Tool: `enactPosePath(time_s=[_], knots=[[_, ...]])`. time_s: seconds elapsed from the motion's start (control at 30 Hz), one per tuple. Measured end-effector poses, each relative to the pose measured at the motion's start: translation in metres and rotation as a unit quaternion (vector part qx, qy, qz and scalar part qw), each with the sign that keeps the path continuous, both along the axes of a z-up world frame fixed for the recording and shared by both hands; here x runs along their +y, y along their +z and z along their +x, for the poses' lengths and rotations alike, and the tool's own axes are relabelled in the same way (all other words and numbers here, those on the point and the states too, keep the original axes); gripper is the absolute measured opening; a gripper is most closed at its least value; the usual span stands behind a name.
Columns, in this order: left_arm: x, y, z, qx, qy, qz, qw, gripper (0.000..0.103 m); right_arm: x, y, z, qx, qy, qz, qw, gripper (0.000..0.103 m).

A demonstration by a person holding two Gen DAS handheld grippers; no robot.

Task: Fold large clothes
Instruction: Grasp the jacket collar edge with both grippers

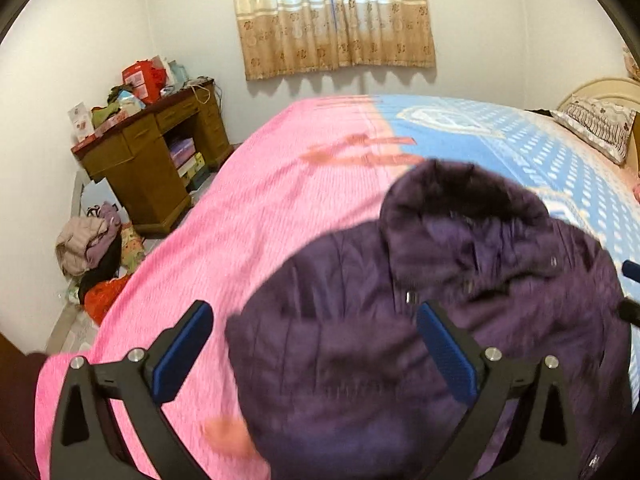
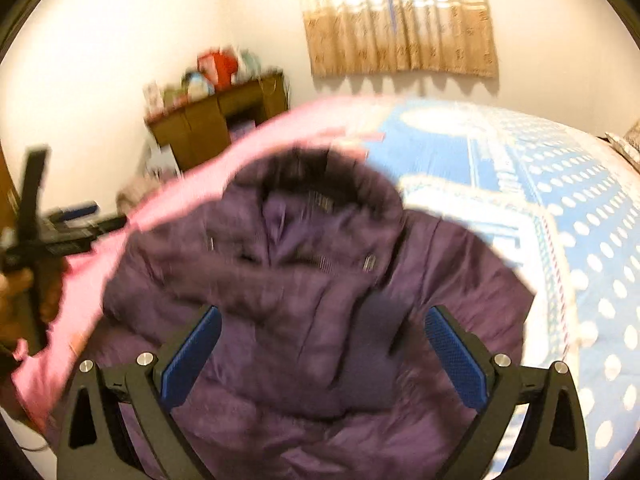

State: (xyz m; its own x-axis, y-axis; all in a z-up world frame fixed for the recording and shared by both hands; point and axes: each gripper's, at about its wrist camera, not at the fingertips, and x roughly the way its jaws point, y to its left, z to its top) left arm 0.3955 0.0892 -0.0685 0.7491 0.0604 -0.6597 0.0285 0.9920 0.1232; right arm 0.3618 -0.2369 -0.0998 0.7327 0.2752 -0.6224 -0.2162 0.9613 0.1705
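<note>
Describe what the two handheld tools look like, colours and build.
Both match: the left tool and right tool each have two black angular fingers with triangular cut-outs, silver screw heads, and textured blue pads on the inner faces. No cables or markings are visible.

Purple jacket (image 1: pixel 420 320) lies on pink-and-blue bed (image 1: pixel 260 220), jaws apart.
</note>
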Motion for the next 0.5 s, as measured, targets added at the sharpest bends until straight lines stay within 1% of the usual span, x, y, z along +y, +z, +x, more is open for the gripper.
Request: enactPosePath(time_s=[0.07, 0.17, 0.3, 0.4, 0.47, 0.5], knots=[[-0.007, 0.002, 0.016, -0.002, -0.002, 0.007, 1.0, 0.103, -0.008, 0.01, 0.018, 0.0, -0.014, -0.008, 1.0, 0.102], [-0.02, -0.001, 0.043, 0.007, -0.007, 0.013, 0.9999, 0.103, -0.011, 0.017, 0.055, 0.012, -0.019, -0.021, 1.0, 0.102], [-0.033, -0.011, 0.084, 0.026, -0.025, -0.012, 0.9993, 0.103, -0.006, 0.015, 0.109, 0.023, -0.014, -0.057, 0.998, 0.102], [-0.042, -0.018, 0.108, 0.037, -0.036, -0.028, 0.9982, 0.103, -0.006, 0.009, 0.142, 0.037, -0.011, -0.059, 0.997, 0.101], [-0.054, -0.022, 0.125, 0.043, -0.046, -0.027, 0.9977, 0.103, -0.003, 0.003, 0.165, 0.043, -0.009, -0.062, 0.997, 0.099], [-0.057, -0.024, 0.13, 0.044, -0.05, -0.023, 0.9975, 0.103, -0.002, 0.001, 0.172, 0.045, -0.007, -0.062, 0.997, 0.091]])
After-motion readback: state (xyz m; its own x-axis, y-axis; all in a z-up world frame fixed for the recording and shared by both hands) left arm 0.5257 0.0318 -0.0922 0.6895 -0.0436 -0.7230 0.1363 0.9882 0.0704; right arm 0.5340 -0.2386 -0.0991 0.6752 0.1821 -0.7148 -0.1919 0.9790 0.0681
